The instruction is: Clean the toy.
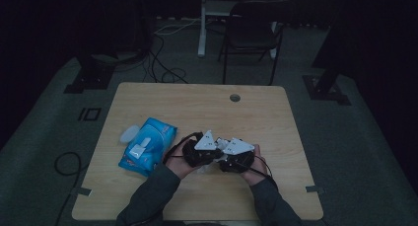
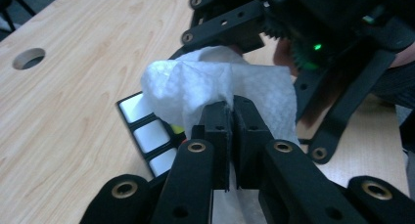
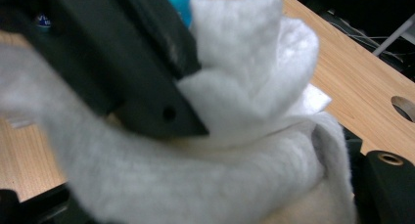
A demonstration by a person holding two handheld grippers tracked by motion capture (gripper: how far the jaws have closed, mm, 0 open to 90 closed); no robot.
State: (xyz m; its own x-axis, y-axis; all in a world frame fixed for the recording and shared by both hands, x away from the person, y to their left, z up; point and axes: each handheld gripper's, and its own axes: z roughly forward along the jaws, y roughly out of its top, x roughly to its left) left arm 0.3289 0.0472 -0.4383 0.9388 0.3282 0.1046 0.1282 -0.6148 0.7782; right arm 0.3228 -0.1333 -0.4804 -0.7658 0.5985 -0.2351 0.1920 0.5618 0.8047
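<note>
Wiping the cube: wipe pinched ahead of the left fingers, cube just under it

Pinching a white wet wipe (image 2: pixel 215 87) between them, the left gripper's (image 2: pixel 230 117) fingers (image 2: pixel 215 123) stand together, clamped on the cloth, which billows up and forward from the tips. Directly beyond and a little below those tips, on their left side in the left gripper view, sits a puzzle cube (image 2: pixel 147 131) with white tiles in a black frame; the wipe drapes over its near top edge and touches it. The cube's visible row of tiles runs from far-left to near-right, slanting toward the left fingers.

The right gripper (image 2: pixel 259 23) comes in from the far side, opposite the left fingers, its black links over the wipe. In the right gripper view the wipe (image 3: pixel 235 136) lies bunched close against the lens with a black finger of the other gripper across it; whether the right fingers are together or apart I cannot tell. It probably steadies the cube.

In the high view both grippers meet near the front middle of the surface (image 1: pixel 162 97), the left gripper (image 1: pixel 201 151) and right gripper (image 1: pixel 235 156) nearly touching. A blue pack of wipes (image 1: pixel 148 144) lies off to the outer side of the left fingers, apart from them.

My reading is that the coming stroke depends on the cube lying ahead of and below the left fingers, so the cloth should drag across the tiled face along that slanting row. The left hand is the nearer one to do it.
</note>
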